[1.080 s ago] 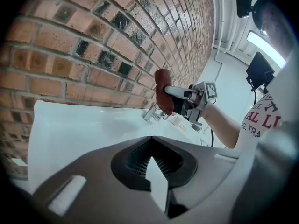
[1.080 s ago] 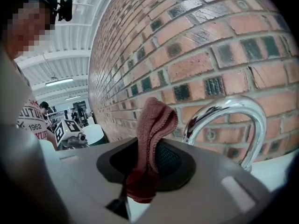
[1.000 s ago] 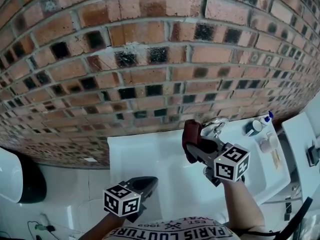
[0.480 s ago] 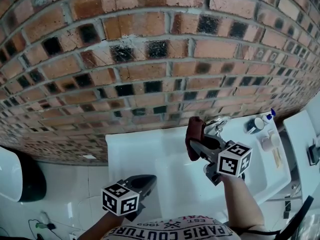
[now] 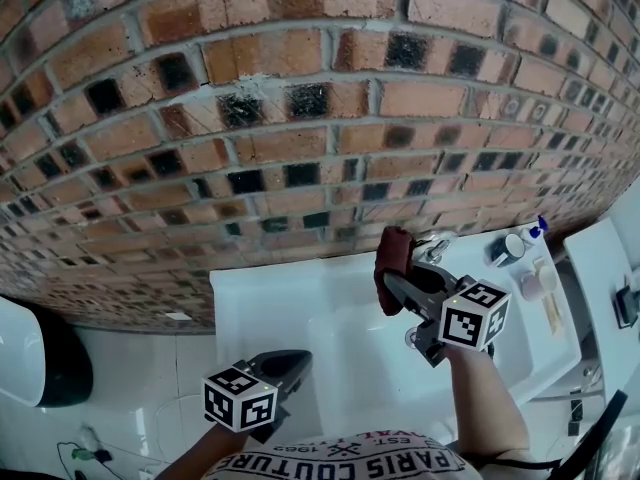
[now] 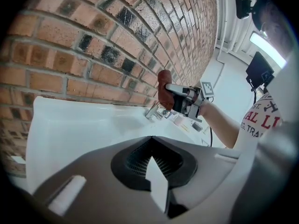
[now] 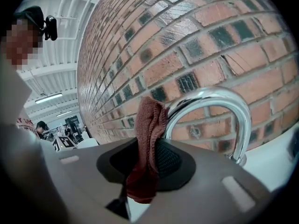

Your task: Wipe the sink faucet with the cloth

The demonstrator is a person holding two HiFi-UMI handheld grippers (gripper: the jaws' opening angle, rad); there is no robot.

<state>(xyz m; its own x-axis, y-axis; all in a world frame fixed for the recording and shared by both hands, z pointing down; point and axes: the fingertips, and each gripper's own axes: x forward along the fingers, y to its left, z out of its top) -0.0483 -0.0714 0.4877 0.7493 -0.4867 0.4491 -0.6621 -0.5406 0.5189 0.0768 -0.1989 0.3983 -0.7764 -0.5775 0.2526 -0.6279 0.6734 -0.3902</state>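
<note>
Gripping the cloth (image 5: 391, 264), right hand-held gripper (image 5: 393, 288) sits beyond "PARIS" shirt (image 5: 350, 461).

The cloth (image 7: 148, 134) is a dark red knit, matt, with a coarse weave that shows its ribs. The faucet (image 7: 208, 97) is polished metal, mirror-bright, throwing back brick colours along its curve. The sink (image 5: 270, 308) is white, smooth and glossy, like glazed ceramic, with soft highlights. The wall (image 5: 300, 118) is rough matt brick, orange with blackened faces, set in gritty pale mortar. The right gripper (image 7: 145, 164) and the left gripper (image 6: 153, 158) have smooth matt grey plastic shells, and the inner faces of their jaws are black and finely ribbed. The right one's marker cube (image 5: 473, 325) looks matt, printed black on white.
</note>
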